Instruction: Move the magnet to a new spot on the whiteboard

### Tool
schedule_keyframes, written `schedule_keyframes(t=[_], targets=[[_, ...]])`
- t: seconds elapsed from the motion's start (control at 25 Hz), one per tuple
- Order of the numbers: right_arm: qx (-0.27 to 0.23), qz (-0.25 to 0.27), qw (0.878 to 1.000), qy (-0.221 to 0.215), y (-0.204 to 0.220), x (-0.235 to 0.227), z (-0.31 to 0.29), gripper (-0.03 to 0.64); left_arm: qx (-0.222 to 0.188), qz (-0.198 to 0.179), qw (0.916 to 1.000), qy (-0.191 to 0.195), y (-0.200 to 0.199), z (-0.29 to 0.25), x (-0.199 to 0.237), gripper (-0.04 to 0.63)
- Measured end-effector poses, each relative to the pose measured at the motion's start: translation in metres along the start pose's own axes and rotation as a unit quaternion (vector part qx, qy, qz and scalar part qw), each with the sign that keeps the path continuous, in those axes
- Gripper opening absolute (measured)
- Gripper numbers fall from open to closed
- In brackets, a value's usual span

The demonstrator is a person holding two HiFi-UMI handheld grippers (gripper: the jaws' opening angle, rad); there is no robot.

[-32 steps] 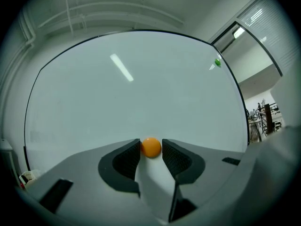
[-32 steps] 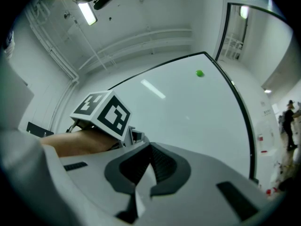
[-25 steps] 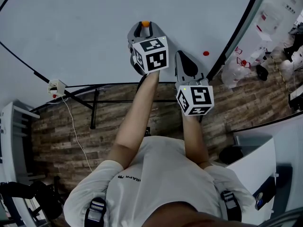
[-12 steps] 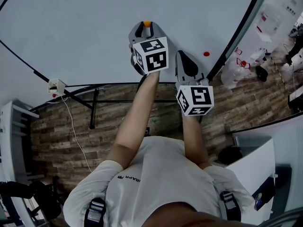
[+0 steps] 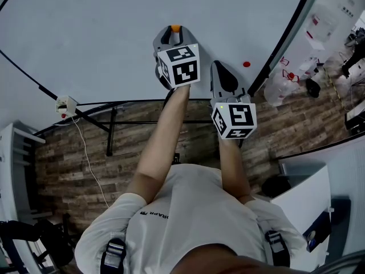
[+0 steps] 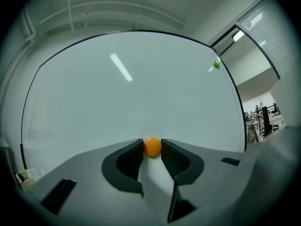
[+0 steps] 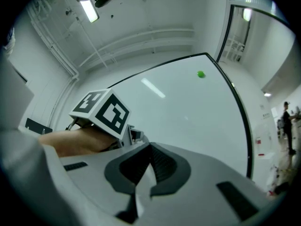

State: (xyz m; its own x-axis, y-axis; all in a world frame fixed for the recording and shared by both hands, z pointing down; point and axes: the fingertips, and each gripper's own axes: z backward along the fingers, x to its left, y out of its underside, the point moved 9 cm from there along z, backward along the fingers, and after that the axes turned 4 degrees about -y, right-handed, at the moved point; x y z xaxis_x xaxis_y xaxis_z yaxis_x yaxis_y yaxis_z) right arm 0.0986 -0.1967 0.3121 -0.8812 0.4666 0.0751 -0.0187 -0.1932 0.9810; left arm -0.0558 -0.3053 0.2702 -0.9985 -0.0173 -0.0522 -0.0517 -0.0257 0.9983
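Observation:
A small orange round magnet (image 6: pixel 152 146) sits pinched between the two black ribbed pads of my left gripper (image 6: pixel 152 148). The gripper points level at the whiteboard (image 6: pixel 117 102). In the head view the same orange magnet (image 5: pixel 175 28) shows at the tip of the left gripper (image 5: pixel 175 32), right at the board's surface; whether it touches the board I cannot tell. My right gripper (image 7: pixel 150 148) is beside and behind the left one, with its jaws closed together and nothing between them. In the head view the right gripper (image 5: pixel 219 67) hangs short of the board.
A green magnet (image 6: pixel 216 65) sticks near the board's upper right corner, and a red magnet (image 5: pixel 246 64) lies near its right edge. The board's black frame (image 5: pixel 285 44) runs close by on the right. A small white box (image 5: pixel 67 104) hangs at the board's lower left.

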Motion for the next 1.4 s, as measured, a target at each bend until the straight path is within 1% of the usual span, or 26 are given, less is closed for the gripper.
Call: schedule_keyframes(t=[0.2, 0.6, 0.76, 1.4], targets=[[0.000, 0.006, 1.000, 0.004, -0.003, 0.001, 0.002, 0.012, -0.006, -0.008, 0.9999, 0.002, -0.003, 0.007, -0.001, 0.120], [0.001, 0.011, 1.000, 0.004, -0.005, 0.008, 0.005, 0.012, -0.016, -0.007, 0.9998, 0.012, -0.006, 0.024, 0.000, 0.120], [-0.004, 0.008, 1.000, 0.004, -0.005, 0.011, 0.008, 0.012, -0.021, -0.014, 0.9996, 0.012, -0.005, 0.032, 0.000, 0.120], [0.008, -0.008, 1.000, 0.010, -0.001, 0.012, 0.011, 0.012, -0.036, -0.013, 0.9988, 0.030, 0.004, 0.054, 0.005, 0.120]])
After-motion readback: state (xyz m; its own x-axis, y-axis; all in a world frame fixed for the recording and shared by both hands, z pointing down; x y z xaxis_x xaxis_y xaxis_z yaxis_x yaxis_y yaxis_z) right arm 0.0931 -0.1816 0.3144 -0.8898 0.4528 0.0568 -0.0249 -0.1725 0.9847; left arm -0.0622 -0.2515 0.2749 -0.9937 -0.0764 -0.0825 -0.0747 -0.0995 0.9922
